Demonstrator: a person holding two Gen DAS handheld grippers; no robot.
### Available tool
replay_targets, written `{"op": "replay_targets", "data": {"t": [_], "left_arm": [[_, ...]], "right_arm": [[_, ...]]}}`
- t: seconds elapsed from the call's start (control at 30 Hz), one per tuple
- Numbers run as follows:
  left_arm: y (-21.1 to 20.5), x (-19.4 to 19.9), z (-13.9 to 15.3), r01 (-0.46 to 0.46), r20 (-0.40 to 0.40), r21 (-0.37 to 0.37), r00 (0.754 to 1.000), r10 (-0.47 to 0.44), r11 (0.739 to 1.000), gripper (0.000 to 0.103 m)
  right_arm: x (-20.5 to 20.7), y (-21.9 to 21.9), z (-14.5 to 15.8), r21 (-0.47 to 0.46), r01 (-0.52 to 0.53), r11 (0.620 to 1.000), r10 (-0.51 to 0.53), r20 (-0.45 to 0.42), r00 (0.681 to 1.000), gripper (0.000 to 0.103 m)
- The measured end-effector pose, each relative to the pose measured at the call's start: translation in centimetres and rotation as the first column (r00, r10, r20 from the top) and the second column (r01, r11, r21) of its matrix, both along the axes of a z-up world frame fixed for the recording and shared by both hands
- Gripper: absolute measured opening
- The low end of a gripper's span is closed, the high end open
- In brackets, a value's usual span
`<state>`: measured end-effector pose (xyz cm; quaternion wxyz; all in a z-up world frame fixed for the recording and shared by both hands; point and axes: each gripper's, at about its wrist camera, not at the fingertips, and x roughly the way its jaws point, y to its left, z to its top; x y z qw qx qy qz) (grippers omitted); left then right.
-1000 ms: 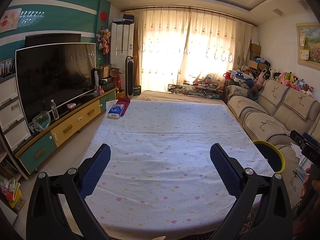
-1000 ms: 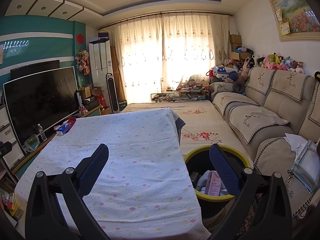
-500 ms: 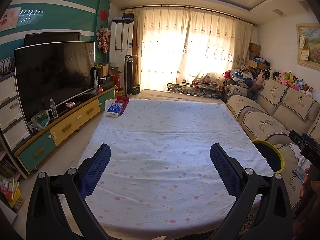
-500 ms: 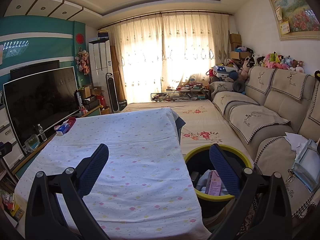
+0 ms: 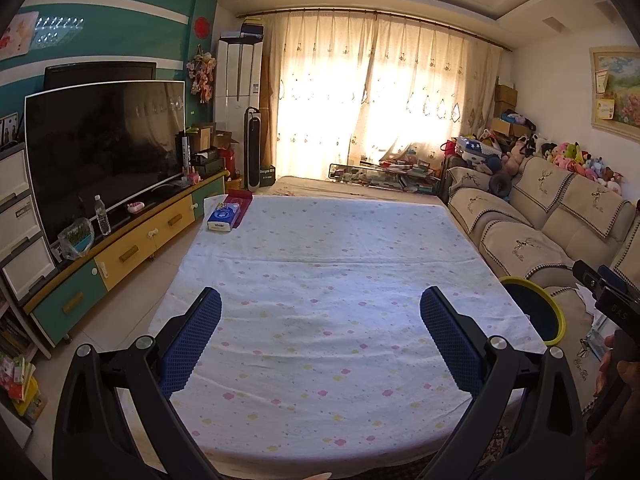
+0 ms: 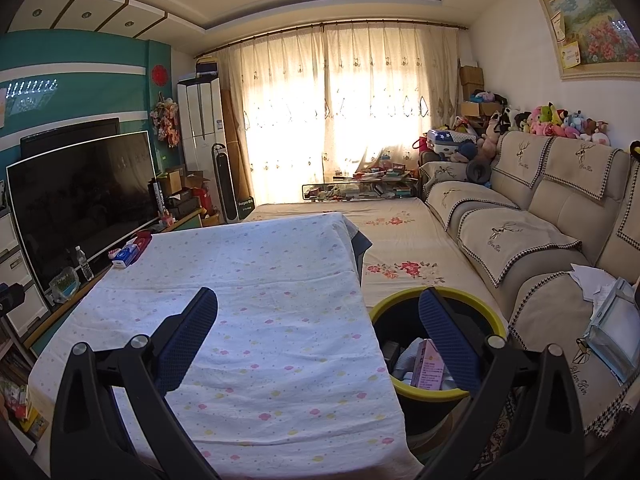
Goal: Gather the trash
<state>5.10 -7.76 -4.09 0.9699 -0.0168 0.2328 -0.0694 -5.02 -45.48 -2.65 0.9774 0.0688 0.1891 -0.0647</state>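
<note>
Spread below both my grippers, one flowered sheet covers the table; my left gripper and right gripper each hover over it, jaws wide apart, holding nothing. Right of the sheet stands one yellow-rimmed bin, trash inside half hidden by my finger; one tissue pack lies at the far-left corner.

A table covered by a white cloth with small pastel flowers; a blue tissue pack lies at its far left corner.

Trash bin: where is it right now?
Right wrist view: the yellow-rimmed trash bin stands on the floor low right, between the cloth-covered table and the sofa.
</note>
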Motion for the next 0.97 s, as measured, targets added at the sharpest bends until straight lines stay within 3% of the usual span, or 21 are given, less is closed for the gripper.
{"op": "replay_targets", "data": {"t": [0.43, 0.63, 0.77, 0.83, 0.97], "left_arm": [[0.2, 0.2, -0.3, 0.002, -0.017, -0.016, 1.000, -0.002, 1.000, 0.098], [0.6, 1.1, -0.1, 0.013, 0.011, -0.031, 1.000, -0.013, 0.999, 0.098], [1.4, 3.8, -0.7, 0.001, -0.051, -0.053, 0.999, -0.004, 0.999, 0.098], [1.7, 6.1, -1.3, -0.020, -0.076, -0.030, 0.997, 0.018, 0.999, 0.098], [2.1, 12.7, -3.8, -0.027, -0.183, -0.013, 0.983, 0.024, 1.000, 0.098]], "right_arm": [[0.1, 0.2, -0.6, 0.002, -0.001, 1.000, 0.001, -0.005, 1.000, 0.096], [0.7, 0.3, -1.3, -0.003, -0.011, 1.000, 0.011, -0.021, 1.000, 0.096], [1.7, 0.6, -1.5, -0.018, -0.028, 0.999, 0.027, -0.034, 0.999, 0.096], [3.0, 0.8, -1.4, -0.024, -0.052, 0.998, 0.051, -0.044, 0.998, 0.096], [8.3, 1.7, -1.8, -0.005, -0.124, 0.992, 0.123, -0.104, 0.987, 0.096]]}}
